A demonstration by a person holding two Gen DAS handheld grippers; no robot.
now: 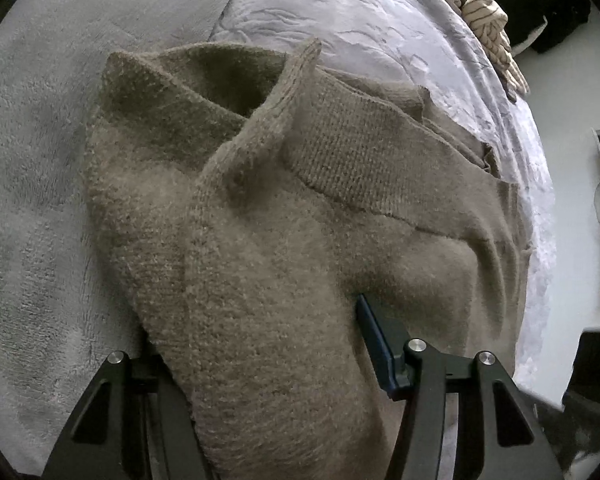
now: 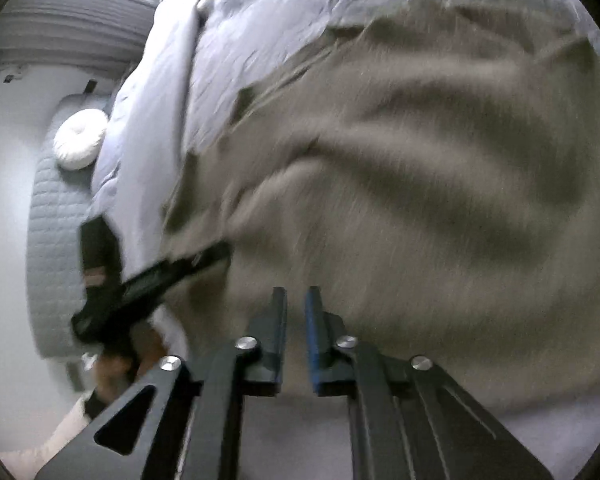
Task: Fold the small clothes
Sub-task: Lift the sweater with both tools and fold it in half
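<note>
Now the taupe knit sweater [image 1: 300,240] is seen spread on the lilac bedsheet [image 1: 360,20], collar at twelve o'clock. The left gripper [image 1: 260,344] is spread wide, knit draped between its fingers; whether it is gripped cannot be told. The right gripper [image 2: 296,320] is nearly closed, nothing pinched, sweater blurred beyond.

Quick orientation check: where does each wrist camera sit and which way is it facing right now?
Left wrist: on the left gripper, facing its fingers, spread around the fuzzy taupe knit sweater on the lavender bedspread.
Right wrist: on the right gripper, fingers nearly closed, empty, aimed at the blurred sweater; left gripper at left.
Shared: sweater, bedspread.
</note>
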